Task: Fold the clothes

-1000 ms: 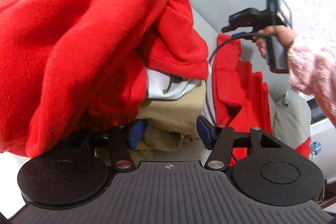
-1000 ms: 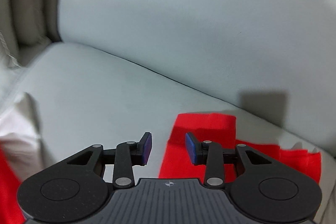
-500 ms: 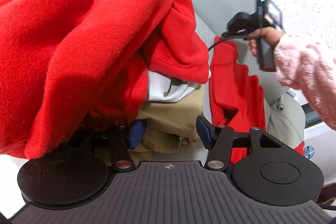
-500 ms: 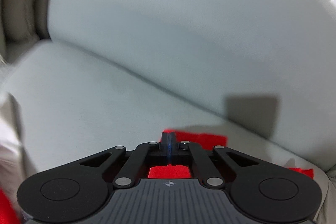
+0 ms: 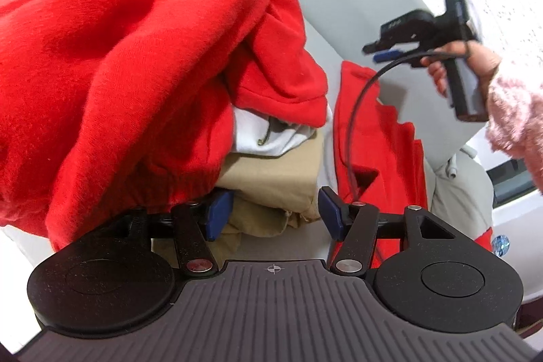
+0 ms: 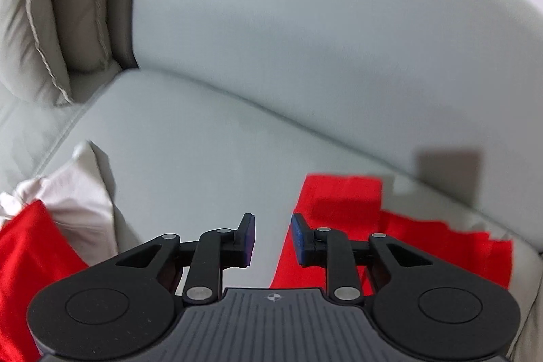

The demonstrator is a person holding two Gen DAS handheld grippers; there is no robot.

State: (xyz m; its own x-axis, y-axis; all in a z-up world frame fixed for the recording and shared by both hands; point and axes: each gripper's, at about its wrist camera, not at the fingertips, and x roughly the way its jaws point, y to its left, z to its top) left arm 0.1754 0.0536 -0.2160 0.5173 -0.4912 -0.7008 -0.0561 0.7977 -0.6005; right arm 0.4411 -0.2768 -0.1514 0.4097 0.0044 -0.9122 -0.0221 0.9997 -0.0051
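A: How far is the folding?

B: One flat folded red garment (image 6: 342, 202) lies on the pale grey sofa seat (image 6: 203, 158), on my right side. My right gripper (image 6: 271, 240) hangs over its near left edge; its fingers have just been opening, nothing is between them.

A: And the rest?

B: Much is left, I think. On the left a big crumpled red fleece sweater (image 5: 135, 56) lies over a heap with a white cloth (image 5: 268, 138) and a beige folded cloth (image 5: 271, 175) under it.

A: Your left hand?

B: My left gripper (image 5: 271, 212) has its fingers spread and empty, just before the beige cloth.
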